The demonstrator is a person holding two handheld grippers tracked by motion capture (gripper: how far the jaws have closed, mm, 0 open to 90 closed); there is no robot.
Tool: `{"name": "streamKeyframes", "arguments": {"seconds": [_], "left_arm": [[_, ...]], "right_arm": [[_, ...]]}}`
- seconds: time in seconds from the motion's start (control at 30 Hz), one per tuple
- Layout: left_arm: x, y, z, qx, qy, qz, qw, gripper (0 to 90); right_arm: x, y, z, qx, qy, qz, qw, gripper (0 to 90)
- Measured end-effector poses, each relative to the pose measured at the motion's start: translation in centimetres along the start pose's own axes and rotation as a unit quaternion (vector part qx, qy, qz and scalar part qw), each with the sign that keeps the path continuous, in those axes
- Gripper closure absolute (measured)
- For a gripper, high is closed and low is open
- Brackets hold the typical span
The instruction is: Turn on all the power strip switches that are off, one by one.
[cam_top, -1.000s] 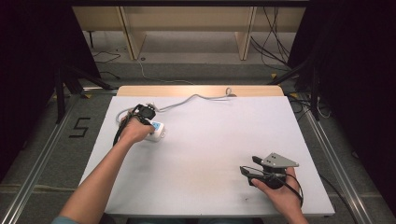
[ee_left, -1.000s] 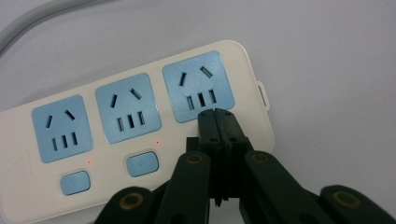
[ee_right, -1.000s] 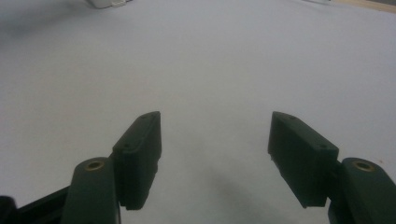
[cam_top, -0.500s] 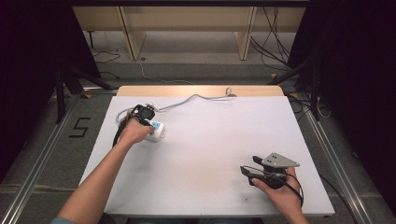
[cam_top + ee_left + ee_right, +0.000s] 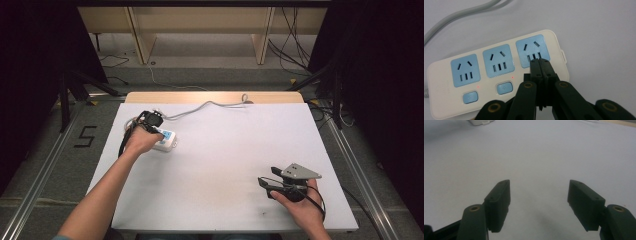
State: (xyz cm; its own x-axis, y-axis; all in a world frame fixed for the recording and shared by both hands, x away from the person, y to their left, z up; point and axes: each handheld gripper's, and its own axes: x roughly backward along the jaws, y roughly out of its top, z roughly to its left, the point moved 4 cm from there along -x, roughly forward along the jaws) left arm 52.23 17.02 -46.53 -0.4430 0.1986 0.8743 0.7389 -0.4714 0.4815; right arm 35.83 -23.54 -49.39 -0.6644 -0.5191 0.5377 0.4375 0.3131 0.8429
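Note:
A white power strip (image 5: pixel 499 75) with three blue sockets and blue switches lies at the table's left (image 5: pixel 167 141). Small red lights glow beside two of its switches. My left gripper (image 5: pixel 539 61) is shut with nothing between its jaws. Its tips point down at the lower edge of the rightmost socket, and I cannot tell whether they touch it. The jaws hide the strip's surface below that socket. In the high view the left gripper (image 5: pixel 159 132) sits under the person's left hand, over the strip. My right gripper (image 5: pixel 539 187) stands open and empty above bare table, at the front right (image 5: pixel 263 181).
The strip's grey cable (image 5: pixel 210 106) runs along the back of the white table (image 5: pixel 225 150) toward its wooden far edge. It also shows in the left gripper view, cable (image 5: pixel 456 15). Black cables trail from both grippers.

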Motion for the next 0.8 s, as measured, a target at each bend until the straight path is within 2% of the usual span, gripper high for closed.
{"name": "streamKeyframes", "arguments": {"seconds": [0.43,0.8], "left_arm": [[1.7,-0.5,-0.2,-0.001,-0.012,-0.025,0.9996,89.8],[3.0,-1.7,-0.6,-0.007,-0.022,-0.045,0.9987,89.6]], "right_arm": [[0.1,0.0,-0.2,-0.003,-0.002,-0.001,1.0,35.9],[0.2,0.0,-0.4,-0.006,-0.004,-0.002,1.0,35.9]]}}
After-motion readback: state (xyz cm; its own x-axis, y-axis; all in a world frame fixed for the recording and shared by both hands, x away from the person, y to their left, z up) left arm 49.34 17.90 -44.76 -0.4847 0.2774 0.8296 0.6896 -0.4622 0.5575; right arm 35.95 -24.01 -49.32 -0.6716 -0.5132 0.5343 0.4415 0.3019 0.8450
